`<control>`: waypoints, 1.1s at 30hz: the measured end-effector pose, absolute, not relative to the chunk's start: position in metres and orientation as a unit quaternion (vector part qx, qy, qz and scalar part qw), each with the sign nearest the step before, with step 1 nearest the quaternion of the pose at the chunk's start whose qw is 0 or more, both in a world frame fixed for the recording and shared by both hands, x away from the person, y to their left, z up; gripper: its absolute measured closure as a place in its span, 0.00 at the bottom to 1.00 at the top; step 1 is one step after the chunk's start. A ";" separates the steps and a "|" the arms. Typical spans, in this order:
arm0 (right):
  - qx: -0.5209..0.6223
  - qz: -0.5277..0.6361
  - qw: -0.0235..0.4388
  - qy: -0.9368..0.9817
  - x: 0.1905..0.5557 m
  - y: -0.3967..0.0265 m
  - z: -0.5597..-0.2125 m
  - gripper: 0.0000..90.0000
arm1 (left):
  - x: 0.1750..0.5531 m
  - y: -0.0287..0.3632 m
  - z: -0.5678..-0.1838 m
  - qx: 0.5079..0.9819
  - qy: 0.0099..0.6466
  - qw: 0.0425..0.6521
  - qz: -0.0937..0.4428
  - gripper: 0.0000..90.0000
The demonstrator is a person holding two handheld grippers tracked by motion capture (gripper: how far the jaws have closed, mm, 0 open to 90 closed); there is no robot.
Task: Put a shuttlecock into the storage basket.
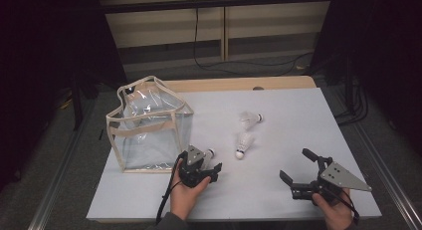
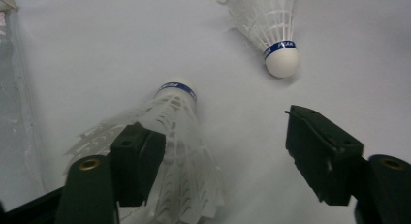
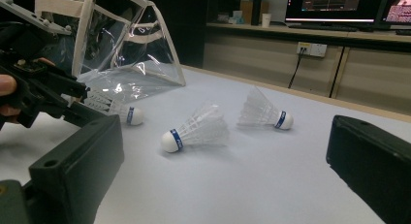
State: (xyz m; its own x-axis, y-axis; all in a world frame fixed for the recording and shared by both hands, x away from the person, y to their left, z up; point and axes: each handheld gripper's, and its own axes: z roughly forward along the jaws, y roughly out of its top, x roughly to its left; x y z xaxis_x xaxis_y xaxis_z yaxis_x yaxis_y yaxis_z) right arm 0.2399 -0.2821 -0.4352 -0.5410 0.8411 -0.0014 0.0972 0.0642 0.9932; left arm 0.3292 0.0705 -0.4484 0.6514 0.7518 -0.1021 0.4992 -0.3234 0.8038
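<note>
Shuttlecock one [image 2: 177,117]: lies on the table [image 1: 298,120] near its front edge, beside the clear bag [image 1: 149,128], between your left gripper's [image 1: 205,166] jaws; jaws apart, one touching the feathers, the other clear. Shuttlecocks two [image 1: 243,144] and three [image 1: 250,119]: mid-table, just apart. Right gripper [image 1: 294,166]: yours, near the front right corner, jaws wide apart, nothing between.

3 shuttlecocks [image 1: 245,144] are laid on the table [image 1: 298,130], right of the bag [image 1: 149,128]; 1 lies between the left gripper [image 1: 215,169] jaws.
</note>
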 end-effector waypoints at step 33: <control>0.359 0.586 0.319 0.653 0.240 -0.284 -0.435 0.00 | 0.344 0.069 -0.452 0.808 0.425 0.378 0.153 0.86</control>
